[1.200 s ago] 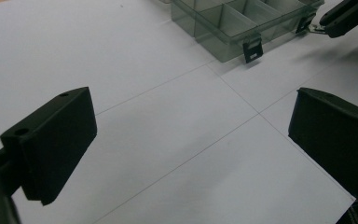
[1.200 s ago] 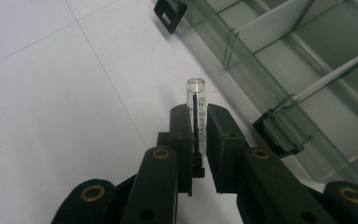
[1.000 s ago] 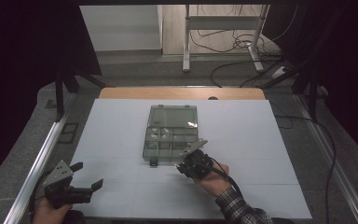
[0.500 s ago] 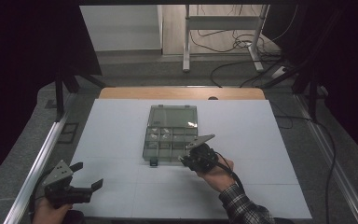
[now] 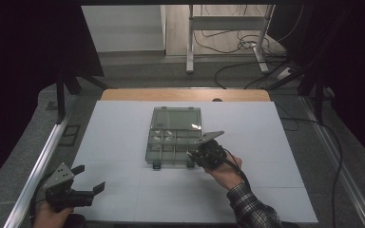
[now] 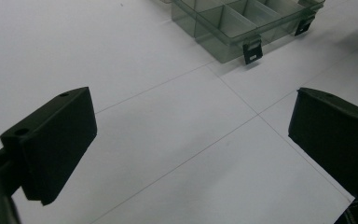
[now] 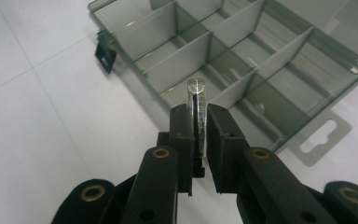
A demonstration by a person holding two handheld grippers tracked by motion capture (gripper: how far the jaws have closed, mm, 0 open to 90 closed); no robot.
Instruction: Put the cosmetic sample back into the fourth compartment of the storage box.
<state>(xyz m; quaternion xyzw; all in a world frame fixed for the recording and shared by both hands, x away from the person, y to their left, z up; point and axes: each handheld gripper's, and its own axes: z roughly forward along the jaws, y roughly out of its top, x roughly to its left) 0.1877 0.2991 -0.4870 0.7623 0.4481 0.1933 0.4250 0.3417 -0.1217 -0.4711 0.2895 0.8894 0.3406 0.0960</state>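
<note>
A clear grey compartment box (image 5: 173,137) lies open in the middle of the white table, lid folded back. My right gripper (image 5: 203,153) hovers at the box's near right corner, shut on a small clear cylinder (image 7: 196,100) that sticks up between the jaws, just above the front row of compartments (image 7: 200,60). My left gripper (image 5: 86,185) is open at the table's near left corner, nothing between its jaws; the box (image 6: 242,23) and its black latches lie far ahead of it.
The white table (image 5: 123,137) has thin seam lines across it. A metal rail (image 5: 38,166) runs along its left side. Cables and a stand's legs (image 5: 228,42) lie on the floor beyond the far edge.
My right gripper has moved right and slightly forward along the box's front edge, still holding the cylinder. The left gripper has stayed put.
</note>
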